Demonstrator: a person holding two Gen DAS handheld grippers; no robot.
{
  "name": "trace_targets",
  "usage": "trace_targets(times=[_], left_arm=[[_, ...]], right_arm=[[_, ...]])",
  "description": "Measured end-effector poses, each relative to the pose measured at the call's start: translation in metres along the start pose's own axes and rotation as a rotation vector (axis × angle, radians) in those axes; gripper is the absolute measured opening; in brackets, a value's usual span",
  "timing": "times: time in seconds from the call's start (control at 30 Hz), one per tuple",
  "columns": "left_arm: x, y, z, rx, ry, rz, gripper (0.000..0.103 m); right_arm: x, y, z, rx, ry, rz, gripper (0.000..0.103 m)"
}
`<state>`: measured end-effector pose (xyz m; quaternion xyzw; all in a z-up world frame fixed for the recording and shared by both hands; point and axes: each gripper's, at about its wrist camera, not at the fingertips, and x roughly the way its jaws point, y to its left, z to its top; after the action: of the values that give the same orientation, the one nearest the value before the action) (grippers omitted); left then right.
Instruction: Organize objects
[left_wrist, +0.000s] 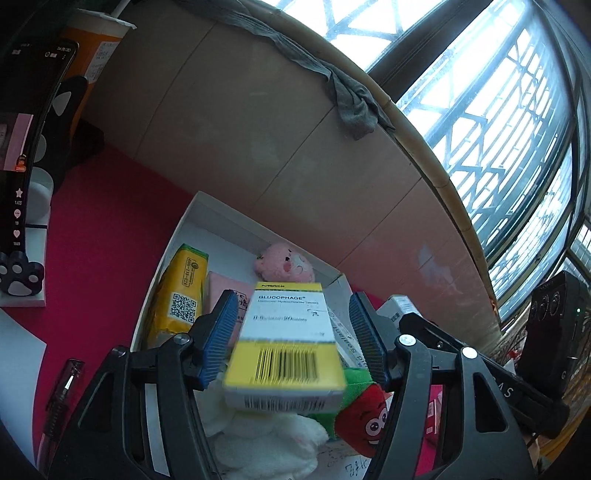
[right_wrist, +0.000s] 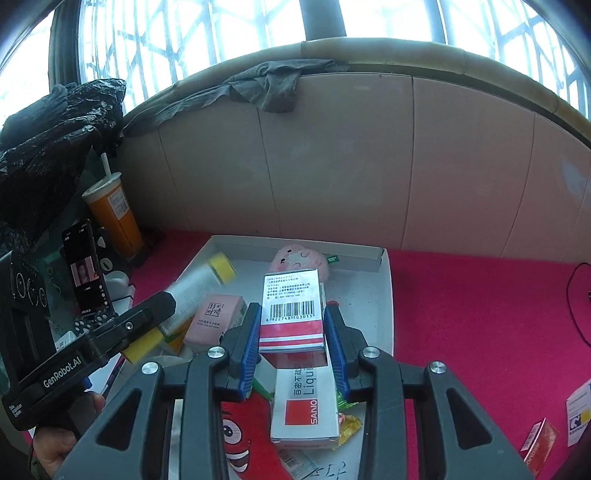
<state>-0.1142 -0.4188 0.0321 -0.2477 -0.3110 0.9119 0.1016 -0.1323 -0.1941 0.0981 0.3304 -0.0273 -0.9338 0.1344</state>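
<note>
Blue ribbed pads (left_wrist: 218, 334) of the left claw (left_wrist: 293, 336) stand spread, with a yellow-and-white Glucophage box (left_wrist: 286, 345) between them; a gap shows on each side of the box, which looks blurred, so I cannot tell whether anything bears it. Below it in the left wrist view lie a white plush (left_wrist: 258, 439) and a red strawberry plush (left_wrist: 364, 417) with green leaves, both inside the white tray (left_wrist: 173, 236). Farther back in the tray sit a yellow packet (left_wrist: 181, 295) with a QR code, a pink box (left_wrist: 227, 291) just beside it, and a pink plush (left_wrist: 284, 264) near the far wall. The tray rests on a magenta counter (left_wrist: 103, 221), with a red pen (left_wrist: 61, 395) lying outside its left edge and a phone (left_wrist: 22, 147) propped in a paw-shaped stand at the far left. In the right wrist view the right claw (right_wrist: 291, 343) pinches a red-and-white barcode box (right_wrist: 291, 314), its blue pads touching both sides, held above the tray (right_wrist: 386, 295). Under it lies a white Sano box (right_wrist: 304, 402) with a red square, over a yellow wrapper (right_wrist: 349, 424). The other handheld device (right_wrist: 85, 347) reaches in from the left, gripped by a hand (right_wrist: 55, 454). An orange drink cup (right_wrist: 114, 212) with a straw stands by the beige wall, and small red and white cartons (right_wrist: 543, 443) lie on the counter well apart to the right.
</note>
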Motion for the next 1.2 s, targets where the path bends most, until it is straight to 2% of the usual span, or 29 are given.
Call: trace_targets(times=[0.03, 0.13, 0.17, 0.2, 0.27, 0.3, 0.53, 0.67, 0.87, 0.97, 1.07, 1.13, 1.2], left_arm=[[-0.001, 0.000, 0.000, 0.000, -0.006, 0.002, 0.082], [-0.005, -0.004, 0.000, 0.015, -0.027, -0.002, 0.086], [-0.006, -0.005, 0.000, 0.022, -0.034, -0.006, 0.086], [-0.008, -0.006, 0.000, 0.028, -0.041, -0.010, 0.088], [-0.009, -0.009, 0.000, 0.039, -0.052, -0.021, 0.099], [-0.010, -0.011, 0.000, 0.044, -0.060, -0.026, 0.103], [-0.018, -0.023, 0.001, 0.078, -0.097, -0.074, 0.103], [-0.022, -0.032, 0.001, 0.101, -0.104, -0.119, 0.103], [-0.024, -0.053, -0.007, 0.181, -0.099, -0.154, 0.103], [-0.018, -0.066, -0.016, 0.216, -0.037, -0.217, 0.103], [-0.012, -0.088, -0.032, 0.265, 0.036, -0.275, 0.103], [-0.006, -0.110, -0.047, 0.337, 0.081, -0.274, 0.103], [0.007, -0.137, -0.067, 0.415, 0.156, -0.236, 0.103]], right_arm=[[-0.003, -0.001, -0.001, 0.002, -0.009, 0.001, 0.035], [-0.012, -0.007, -0.001, 0.018, -0.037, -0.006, 0.042], [-0.015, -0.008, -0.001, 0.025, -0.046, -0.012, 0.051], [-0.018, -0.010, -0.001, 0.030, -0.055, -0.016, 0.065], [-0.024, -0.012, -0.002, 0.037, -0.072, -0.017, 0.081], [-0.028, -0.012, -0.003, 0.036, -0.079, -0.019, 0.081], [-0.057, -0.035, -0.018, 0.060, -0.119, -0.077, 0.081], [-0.083, -0.079, -0.037, 0.159, -0.122, -0.130, 0.081], [-0.142, -0.168, -0.079, 0.335, -0.149, -0.308, 0.081], [-0.169, -0.216, -0.105, 0.414, -0.147, -0.420, 0.081], [-0.187, -0.257, -0.135, 0.497, -0.120, -0.483, 0.081], [-0.191, -0.277, -0.150, 0.511, -0.090, -0.518, 0.081], [-0.185, -0.292, -0.158, 0.499, -0.047, -0.526, 0.081]])
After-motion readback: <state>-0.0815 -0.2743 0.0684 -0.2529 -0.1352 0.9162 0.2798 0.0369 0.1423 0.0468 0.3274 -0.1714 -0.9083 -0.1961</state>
